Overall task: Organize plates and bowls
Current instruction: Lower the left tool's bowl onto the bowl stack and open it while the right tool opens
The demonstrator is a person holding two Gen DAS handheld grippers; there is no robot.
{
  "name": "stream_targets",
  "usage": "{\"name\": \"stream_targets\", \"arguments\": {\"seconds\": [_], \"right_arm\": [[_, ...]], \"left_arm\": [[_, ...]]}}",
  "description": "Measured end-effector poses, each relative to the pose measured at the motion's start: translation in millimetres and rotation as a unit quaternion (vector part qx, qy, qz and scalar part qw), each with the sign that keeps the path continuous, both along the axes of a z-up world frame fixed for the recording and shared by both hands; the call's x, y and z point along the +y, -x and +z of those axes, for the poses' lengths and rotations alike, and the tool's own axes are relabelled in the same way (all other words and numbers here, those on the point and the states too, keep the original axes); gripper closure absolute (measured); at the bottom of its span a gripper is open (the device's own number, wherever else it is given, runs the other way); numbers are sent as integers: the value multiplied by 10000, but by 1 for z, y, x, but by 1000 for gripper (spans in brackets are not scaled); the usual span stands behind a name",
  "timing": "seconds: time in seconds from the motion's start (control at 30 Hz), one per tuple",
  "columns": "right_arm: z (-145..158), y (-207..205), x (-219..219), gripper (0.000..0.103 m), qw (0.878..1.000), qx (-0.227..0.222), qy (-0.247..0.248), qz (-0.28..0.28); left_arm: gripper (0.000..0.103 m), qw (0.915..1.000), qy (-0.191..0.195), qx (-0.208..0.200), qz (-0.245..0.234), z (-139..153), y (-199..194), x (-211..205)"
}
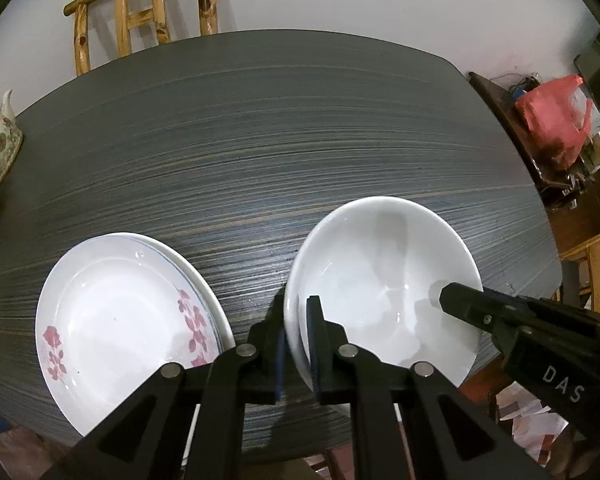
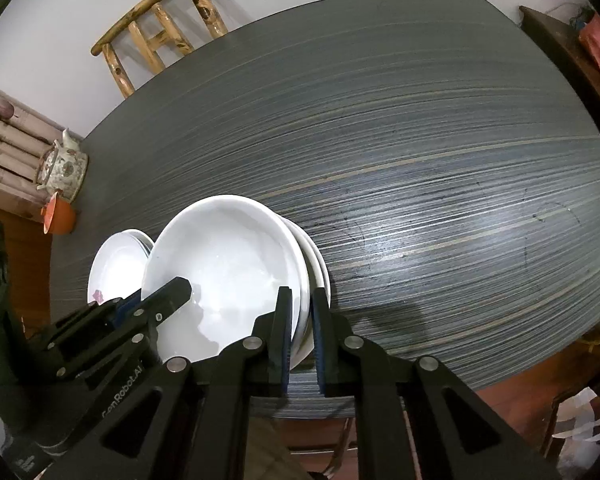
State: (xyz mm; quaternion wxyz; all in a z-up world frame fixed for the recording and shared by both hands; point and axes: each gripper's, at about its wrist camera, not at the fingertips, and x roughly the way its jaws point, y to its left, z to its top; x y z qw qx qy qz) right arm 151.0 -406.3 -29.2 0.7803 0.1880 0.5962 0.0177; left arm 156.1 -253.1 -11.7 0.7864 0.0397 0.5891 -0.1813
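Both grippers are clamping the bowl rims

The left gripper (image 1: 298, 334) and right gripper (image 2: 302, 330) are pinching opposite near edges of the bowls (image 1: 380, 280), nested right of the stacked plates (image 1: 128, 320) on the table (image 1: 300, 140); stacking is looking nearly done, placement remaining.

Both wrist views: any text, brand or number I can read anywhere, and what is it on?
"DAS": white letters on the black body of the right gripper, seen from the left wrist view; probably cut off.
"GenRobot.AI": on the body of the left gripper, seen from the right wrist view; last letters unclear.
Bowls, plates and teapot carry only patterns, no text.
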Motion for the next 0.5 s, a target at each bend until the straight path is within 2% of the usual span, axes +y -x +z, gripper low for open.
{"name": "stream_targets", "arguments": {"seconds": [0.5], "right_arm": [[1, 4, -1, 90, 10000, -38, -17, -68]], "left_arm": [[94, 9996, 34, -278, -52, 10, 0, 7]]}}
